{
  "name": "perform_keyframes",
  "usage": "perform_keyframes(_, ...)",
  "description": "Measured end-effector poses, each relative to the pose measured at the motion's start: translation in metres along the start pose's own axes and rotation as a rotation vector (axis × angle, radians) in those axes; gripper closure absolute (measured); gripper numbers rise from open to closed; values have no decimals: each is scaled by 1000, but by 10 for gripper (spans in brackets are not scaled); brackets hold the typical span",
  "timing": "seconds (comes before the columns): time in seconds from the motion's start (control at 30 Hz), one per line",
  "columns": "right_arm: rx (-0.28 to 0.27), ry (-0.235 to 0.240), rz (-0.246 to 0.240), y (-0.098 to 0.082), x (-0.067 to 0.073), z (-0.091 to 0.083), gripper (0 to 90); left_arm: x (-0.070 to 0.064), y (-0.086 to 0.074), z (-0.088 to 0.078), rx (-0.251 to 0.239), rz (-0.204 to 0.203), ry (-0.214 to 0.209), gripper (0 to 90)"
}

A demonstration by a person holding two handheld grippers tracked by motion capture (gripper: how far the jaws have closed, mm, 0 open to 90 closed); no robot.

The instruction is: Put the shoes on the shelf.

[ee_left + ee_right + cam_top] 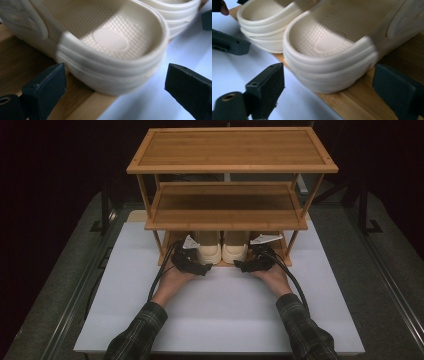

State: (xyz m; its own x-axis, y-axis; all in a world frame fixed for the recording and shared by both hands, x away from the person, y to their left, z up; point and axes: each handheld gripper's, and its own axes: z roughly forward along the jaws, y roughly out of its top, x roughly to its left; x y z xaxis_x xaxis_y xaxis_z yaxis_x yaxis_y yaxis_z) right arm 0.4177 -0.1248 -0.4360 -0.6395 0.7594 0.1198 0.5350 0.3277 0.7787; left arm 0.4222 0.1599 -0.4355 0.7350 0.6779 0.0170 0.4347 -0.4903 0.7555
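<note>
Two cream rubber slippers stand side by side on the bottom board of a bamboo rack [227, 215], heels toward me. In the high view my left gripper [204, 269] sits at the heel of the left slipper [209, 251], and my right gripper [241, 266] at the heel of the right slipper [234, 251]. The left gripper [116, 75] is open, its jaws either side of the left slipper's heel [112, 50] and apart from it. The right gripper [329, 77] is open the same way around the right slipper's heel [329, 62]. Both heels overhang the board's front edge.
The rack has two bare upper shelves, the top one [231, 149] overhanging my hands. It stands on a white tabletop [220, 310], which has free room in front. Rack posts [161, 245] flank both grippers. The bottom board [407, 52] shows under the slippers.
</note>
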Motion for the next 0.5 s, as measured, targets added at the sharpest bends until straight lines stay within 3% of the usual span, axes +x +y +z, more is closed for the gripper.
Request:
perform_keyframes(0.13,-40,-15,-23,-8,1,-15,83,-2,-11,-17,2,-6,-16,35)
perform_keyframes(0.2,-39,-14,-12,-13,2,-23,61,-3,-14,-21,-6,-5,-22,36)
perform_keyframes(0.27,-47,-24,-26,-22,4,-33,60,-6,-28,-39,-16,7,-12,36)
perform_keyframes(0.3,-47,-24,-26,-22,4,-33,60,-6,-28,-39,-16,7,-12,36)
perform_keyframes(0.5,-67,-43,-33,-46,6,-72,48,-9,-55,-77,-2,14,-6,36)
